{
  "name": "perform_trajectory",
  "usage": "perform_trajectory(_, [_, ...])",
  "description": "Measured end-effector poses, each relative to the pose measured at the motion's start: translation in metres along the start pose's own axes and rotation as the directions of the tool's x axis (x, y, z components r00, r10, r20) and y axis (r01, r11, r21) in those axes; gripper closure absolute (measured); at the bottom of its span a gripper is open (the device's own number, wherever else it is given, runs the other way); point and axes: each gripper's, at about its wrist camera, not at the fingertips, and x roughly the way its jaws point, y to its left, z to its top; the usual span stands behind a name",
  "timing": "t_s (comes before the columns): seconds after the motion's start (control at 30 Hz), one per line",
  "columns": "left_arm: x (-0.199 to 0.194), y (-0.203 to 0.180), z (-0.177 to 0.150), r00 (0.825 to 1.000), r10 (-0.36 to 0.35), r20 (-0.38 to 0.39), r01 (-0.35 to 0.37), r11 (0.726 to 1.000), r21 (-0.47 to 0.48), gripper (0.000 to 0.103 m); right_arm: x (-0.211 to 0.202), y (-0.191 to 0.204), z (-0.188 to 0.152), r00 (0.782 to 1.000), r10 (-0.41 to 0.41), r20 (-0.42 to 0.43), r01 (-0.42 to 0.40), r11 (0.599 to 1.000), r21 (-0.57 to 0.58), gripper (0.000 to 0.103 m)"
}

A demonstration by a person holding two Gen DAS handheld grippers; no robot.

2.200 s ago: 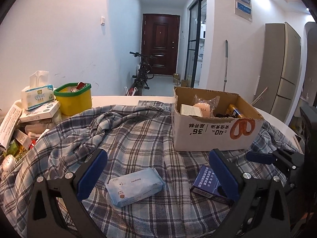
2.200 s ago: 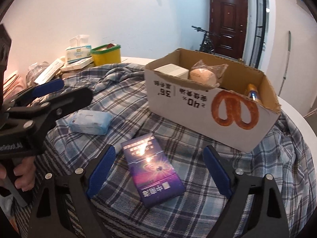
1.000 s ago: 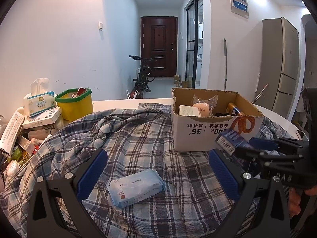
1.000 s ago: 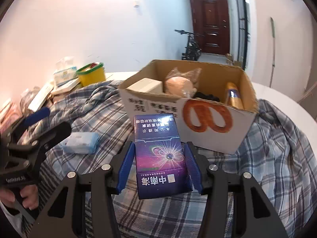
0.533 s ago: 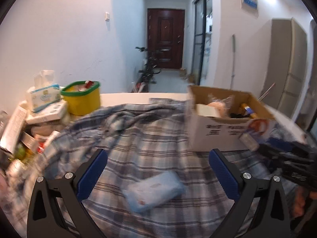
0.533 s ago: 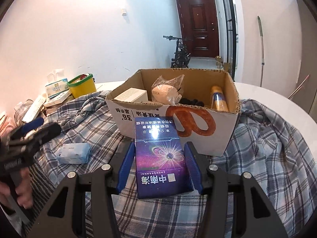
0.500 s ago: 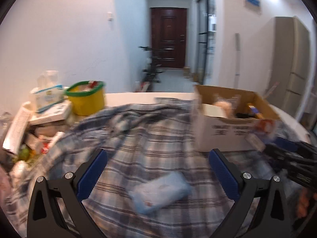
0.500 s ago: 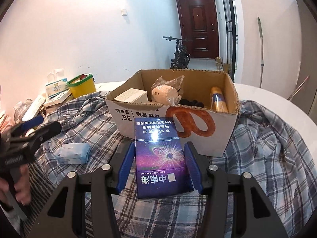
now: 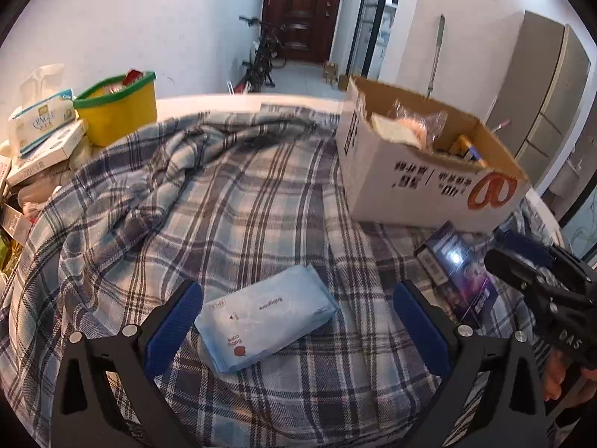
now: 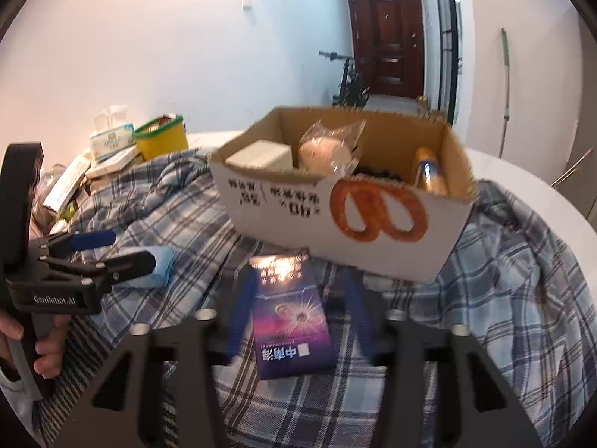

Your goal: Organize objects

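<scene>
While the purple box (image 10: 291, 321) lay flat on the plaid cloth (image 9: 224, 205), just in front of the cardboard carton (image 10: 373, 224), the right gripper (image 10: 300, 310) straddled it with one finger along each long side. A strip of cloth appeared to show between the box and the right-hand finger, but the view was blurred; whether the pads pressed the box could not be told.

The left gripper (image 9: 296, 293) was spread wide and held nothing. It hung over the blue wipes pack (image 9: 265, 317), which lay on the cloth toward the near edge of the tabletop (image 10: 522, 171), at an angle to the fingers. A yellow tub (image 9: 119, 112) and tissue packets stood along the left edge, well apart from the work.

Assessment: the step in hand was judged to be moving the purple box into the carton, with the wipes pack to follow. Recommendations:
- Confirm a firm, square hold across the box's long sides before lifting, since its glossy card would likely slip under a skewed grip.
- Raise it clear of the carton's near wall; catching that wall could shove the carton along the loose cloth.
- Lower it into whatever room remains among the pale box, bagged item and bottle inside.
- Turn the left gripper to meet the soft pack squarely across its narrow width.
</scene>
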Motion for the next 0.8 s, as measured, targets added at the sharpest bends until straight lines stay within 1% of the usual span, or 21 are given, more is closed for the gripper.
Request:
perform_trajectory(0.07, [0.004, 0.004, 0.004, 0.998, -0.021, -0.056, 0.022, 0.999, 0.029, 0.000, 0.004, 0.003, -0.002, 1.000, -0.004, -0.019, 0.004, 1.000, -0.018, 0.036])
perform_trajectory(0.13, [0.005, 0.003, 0.005, 0.998, -0.012, -0.067, 0.018, 0.997, 0.079, 0.000, 0.008, 0.007, -0.004, 0.999, -0.022, -0.039, 0.020, 0.999, -0.038, 0.036])
perform_trajectory(0.17, [0.003, 0.004, 0.006, 0.998, 0.002, -0.061, 0.005, 0.992, 0.128, 0.000, 0.012, 0.008, -0.005, 0.998, -0.031, -0.056, 0.028, 0.998, -0.049, 0.036])
perform_trajectory(0.2, [0.003, 0.001, 0.005, 0.997, -0.002, -0.073, 0.015, 0.983, 0.184, 0.000, 0.015, 0.010, -0.007, 0.997, -0.034, -0.072, 0.030, 0.998, -0.057, 0.036])
perform_trajectory(0.27, [0.003, -0.002, 0.004, 0.992, -0.038, -0.120, 0.069, 0.961, 0.269, 0.000, 0.019, 0.012, -0.009, 0.995, -0.037, -0.090, 0.031, 0.997, -0.069, 0.036])
perform_trajectory(0.3, [0.000, 0.000, 0.003, 0.993, -0.050, -0.107, 0.078, 0.957, 0.279, 0.000, 0.020, 0.012, -0.010, 0.995, -0.042, -0.095, 0.035, 0.997, -0.073, 0.036])
perform_trajectory(0.33, [-0.001, 0.002, 0.003, 0.994, -0.044, -0.095, 0.069, 0.958, 0.277, 0.000, 0.021, 0.012, -0.010, 0.994, -0.043, -0.097, 0.036, 0.997, -0.074, 0.036])
perform_trajectory(0.4, [0.003, 0.006, 0.003, 0.994, -0.028, -0.101, 0.055, 0.961, 0.272, 0.000, 0.020, 0.010, -0.011, 0.995, -0.039, -0.094, 0.032, 0.997, -0.070, 0.036])
perform_trajectory(0.47, [0.013, 0.012, 0.003, 0.989, -0.041, -0.143, 0.077, 0.964, 0.253, 0.000, 0.019, 0.009, -0.011, 0.995, -0.037, -0.093, 0.030, 0.997, -0.068, 0.036])
perform_trajectory(0.53, [0.024, 0.014, 0.003, 0.980, -0.060, -0.192, 0.105, 0.966, 0.237, 0.007, 0.020, 0.010, -0.011, 0.995, -0.036, -0.096, 0.029, 0.997, -0.072, 0.036])
perform_trajectory(0.63, [0.032, 0.013, 0.002, 0.971, -0.072, -0.230, 0.126, 0.965, 0.230, 0.009, 0.019, 0.012, -0.011, 0.995, -0.036, -0.094, 0.029, 0.996, -0.079, 0.036])
perform_trajectory(0.67, [0.032, 0.011, 0.001, 0.965, -0.096, -0.244, 0.153, 0.962, 0.227, 0.010, 0.018, 0.012, -0.011, 0.995, -0.036, -0.092, 0.028, 0.996, -0.082, 0.036])
perform_trajectory(0.7, [0.032, 0.010, -0.001, 0.961, -0.120, -0.251, 0.178, 0.958, 0.223, 0.013, 0.018, 0.013, -0.011, 0.995, -0.035, -0.092, 0.028, 0.996, -0.083, 0.036])
perform_trajectory(0.73, [0.030, 0.008, -0.002, 0.953, -0.154, -0.262, 0.214, 0.952, 0.219, 0.015, 0.018, 0.013, -0.010, 0.995, -0.035, -0.092, 0.027, 0.996, -0.083, 0.036])
perform_trajectory(0.8, [0.026, 0.003, -0.004, 0.932, -0.223, -0.285, 0.288, 0.934, 0.213, 0.016, 0.018, 0.013, -0.010, 0.995, -0.035, -0.092, 0.028, 0.996, -0.083, 0.036])
